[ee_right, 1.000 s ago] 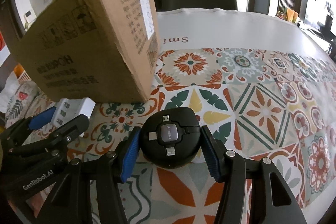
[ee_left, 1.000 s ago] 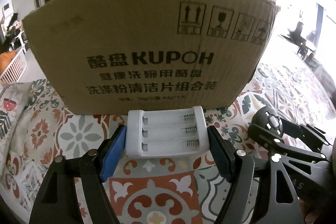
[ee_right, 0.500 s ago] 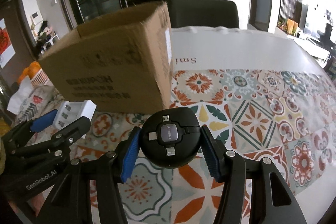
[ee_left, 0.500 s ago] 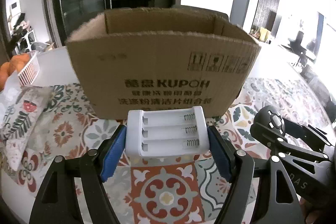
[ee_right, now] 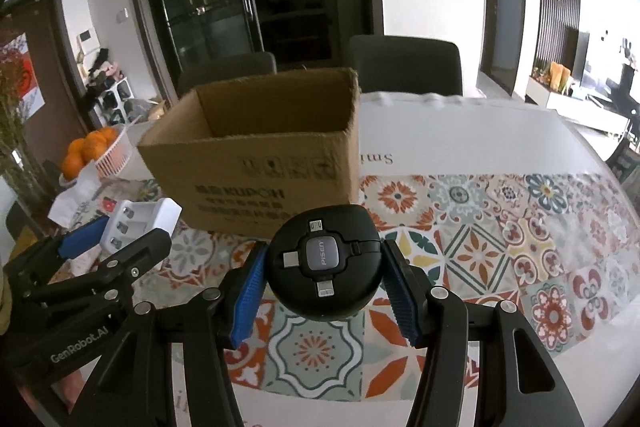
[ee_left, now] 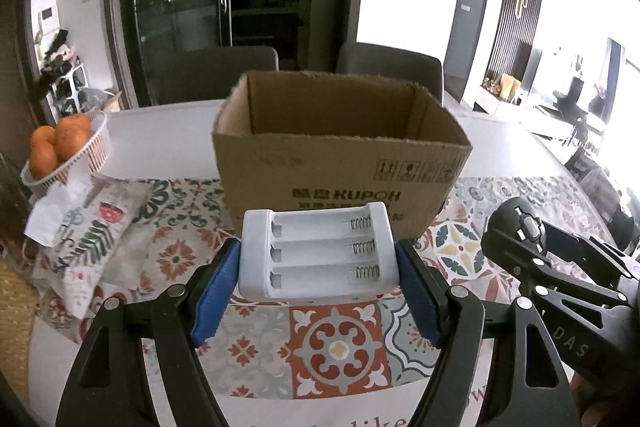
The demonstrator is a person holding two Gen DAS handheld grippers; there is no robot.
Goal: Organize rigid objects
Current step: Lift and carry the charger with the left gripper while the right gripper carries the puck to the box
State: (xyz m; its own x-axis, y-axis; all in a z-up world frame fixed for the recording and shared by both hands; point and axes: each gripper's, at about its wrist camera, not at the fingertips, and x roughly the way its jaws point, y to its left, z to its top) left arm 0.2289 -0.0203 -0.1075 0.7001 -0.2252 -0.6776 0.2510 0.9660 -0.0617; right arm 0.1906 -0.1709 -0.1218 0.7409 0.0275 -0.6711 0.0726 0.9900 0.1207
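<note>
My left gripper (ee_left: 318,267) is shut on a white battery holder (ee_left: 318,255) with three empty slots, held above the patterned tablecloth. My right gripper (ee_right: 324,271) is shut on a round black cable reel (ee_right: 324,265) with a grey centre. An open brown cardboard box (ee_left: 340,155) stands straight ahead of both grippers, and what shows of its inside is bare. In the right wrist view the box (ee_right: 256,155) is ahead to the left, with the left gripper (ee_right: 120,235) and battery holder (ee_right: 140,221) at the lower left. The right gripper (ee_left: 532,247) shows at the right edge of the left wrist view.
A white basket of oranges (ee_left: 64,151) sits at the far left, with a printed cloth bundle (ee_left: 92,235) beside it. Two dark chairs (ee_left: 390,71) stand behind the table. The tiled tablecloth (ee_right: 500,239) stretches to the right of the box.
Both grippers have risen with their objects. The box now looks lower and smaller, and its open top and inside have come into view.
</note>
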